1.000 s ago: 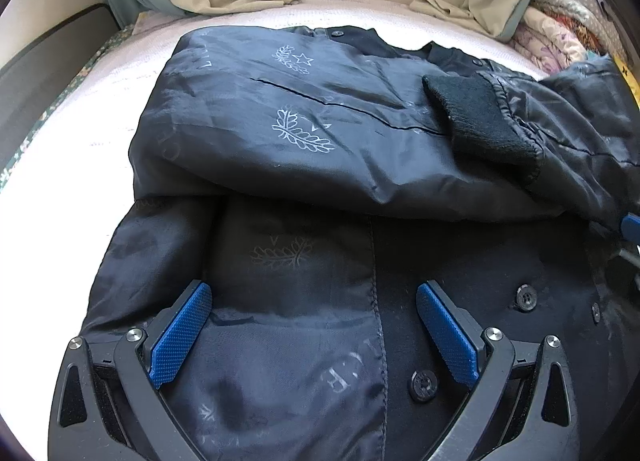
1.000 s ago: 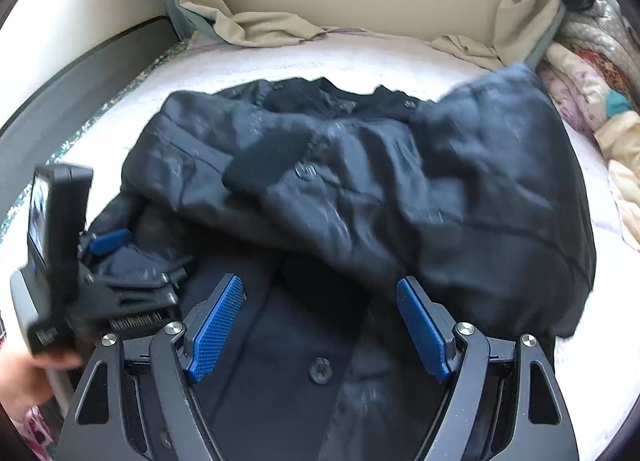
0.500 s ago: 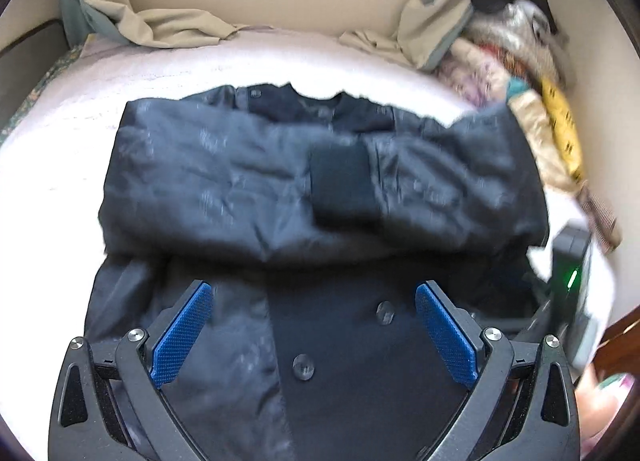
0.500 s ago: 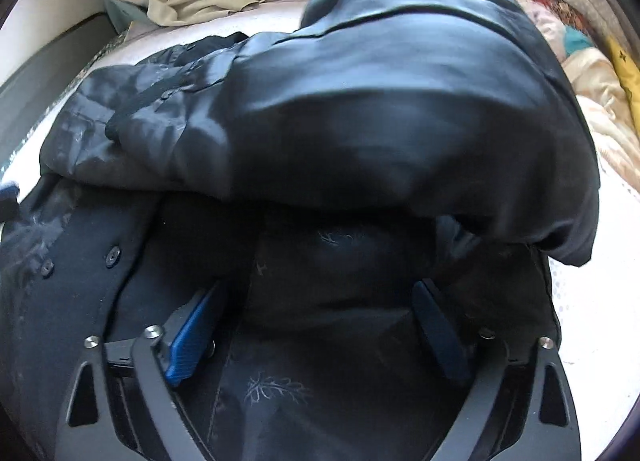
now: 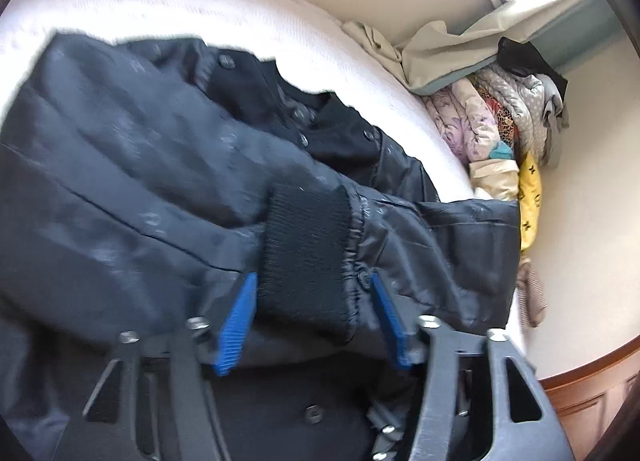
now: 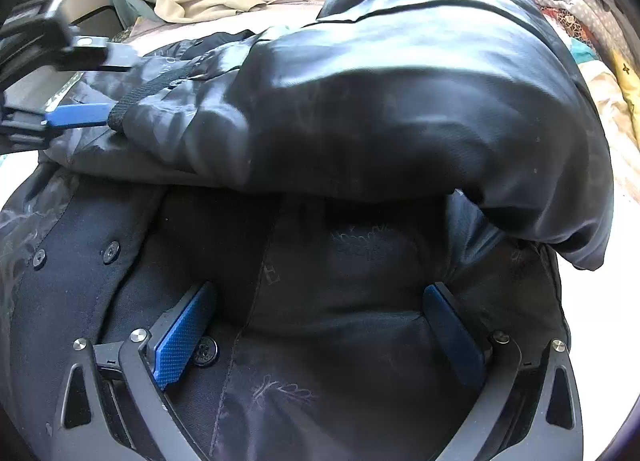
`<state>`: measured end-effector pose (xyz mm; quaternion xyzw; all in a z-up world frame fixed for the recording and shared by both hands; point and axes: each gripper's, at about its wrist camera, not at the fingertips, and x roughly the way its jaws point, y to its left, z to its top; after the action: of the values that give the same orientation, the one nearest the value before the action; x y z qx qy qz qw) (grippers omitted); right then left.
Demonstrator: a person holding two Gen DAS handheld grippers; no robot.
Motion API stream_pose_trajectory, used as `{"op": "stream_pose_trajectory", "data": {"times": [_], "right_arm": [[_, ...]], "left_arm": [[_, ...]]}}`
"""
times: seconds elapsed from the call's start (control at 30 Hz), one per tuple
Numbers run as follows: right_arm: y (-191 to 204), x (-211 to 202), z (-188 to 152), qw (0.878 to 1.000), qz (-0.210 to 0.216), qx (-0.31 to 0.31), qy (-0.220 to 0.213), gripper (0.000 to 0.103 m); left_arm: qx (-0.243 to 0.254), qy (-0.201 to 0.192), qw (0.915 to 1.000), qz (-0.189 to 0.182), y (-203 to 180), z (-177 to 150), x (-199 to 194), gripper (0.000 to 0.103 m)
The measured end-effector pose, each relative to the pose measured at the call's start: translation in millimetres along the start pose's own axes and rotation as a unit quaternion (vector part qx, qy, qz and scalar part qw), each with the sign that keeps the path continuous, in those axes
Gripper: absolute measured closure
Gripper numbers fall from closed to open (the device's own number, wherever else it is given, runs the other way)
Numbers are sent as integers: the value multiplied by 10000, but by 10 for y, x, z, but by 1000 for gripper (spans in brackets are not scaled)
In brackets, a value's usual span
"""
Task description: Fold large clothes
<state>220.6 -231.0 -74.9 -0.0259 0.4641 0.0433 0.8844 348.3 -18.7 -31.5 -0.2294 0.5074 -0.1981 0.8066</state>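
Note:
A large black jacket (image 5: pixel 120 165) lies on the white bed (image 5: pixel 200 9) with both sleeves folded across its chest. My left gripper (image 5: pixel 312 279) sits at the black ribbed cuff (image 5: pixel 304 245) of the upper sleeve. Its jaws are closing with the cuff between the blue pads (image 5: pixel 236 325), and the cuff does not look squeezed. The right wrist view shows that left gripper (image 6: pixel 76 117) at the cuff's end. My right gripper (image 6: pixel 320 325) rests low on the jacket's front (image 6: pixel 340 261) below the bulging folded sleeve (image 6: pixel 400 101). Its jaws are opening wide and grip nothing.
A pile of patterned clothes (image 5: pixel 500 121) lies at the bed's far right corner, with a yellow piece (image 5: pixel 530 205) beside it. Beige cloth (image 5: pixel 440 45) hangs along the wall behind. A wooden edge (image 5: pixel 580 381) shows at the lower right.
The left gripper swung up and right from the jacket's hem to the sleeve cuff, and its jaws narrowed around it. The right gripper sank onto the jacket front and its jaws widened.

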Motion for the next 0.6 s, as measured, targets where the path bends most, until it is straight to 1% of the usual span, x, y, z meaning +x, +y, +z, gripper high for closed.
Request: {"op": "stream_pose_trajectory", "data": {"times": [0.03,0.07,0.1,0.17,0.23,0.37,0.43,0.5,0.6], "right_arm": [[23,4,-4,10000,-5,-4,0,0],[24,1,-7,10000,-7,-5,0,0],[27,4,-9,10000,-5,-5,-1,0],[29,5,-9,10000,-7,-6,0,0],[29,4,-11,10000,-5,-5,0,0],[36,3,-13,10000,-12,-8,-1,0],[38,8,-9,10000,-15,-11,-2,0],[54,20,1,10000,-33,-24,-1,0],[82,21,3,10000,-72,-50,7,0]], "left_arm": [[-82,57,9999,46,3,11,55,61],[-121,104,9998,74,20,19,82,79],[-155,153,9997,75,32,24,112,95],[-233,138,9996,35,70,23,105,95],[-115,-35,9998,145,44,19,20,96],[131,-403,9987,281,-20,-32,-314,96],[264,-565,9970,452,-14,-91,-493,96],[313,-723,9949,626,60,-162,-683,96],[185,-887,9927,802,251,-263,-930,96]]}}
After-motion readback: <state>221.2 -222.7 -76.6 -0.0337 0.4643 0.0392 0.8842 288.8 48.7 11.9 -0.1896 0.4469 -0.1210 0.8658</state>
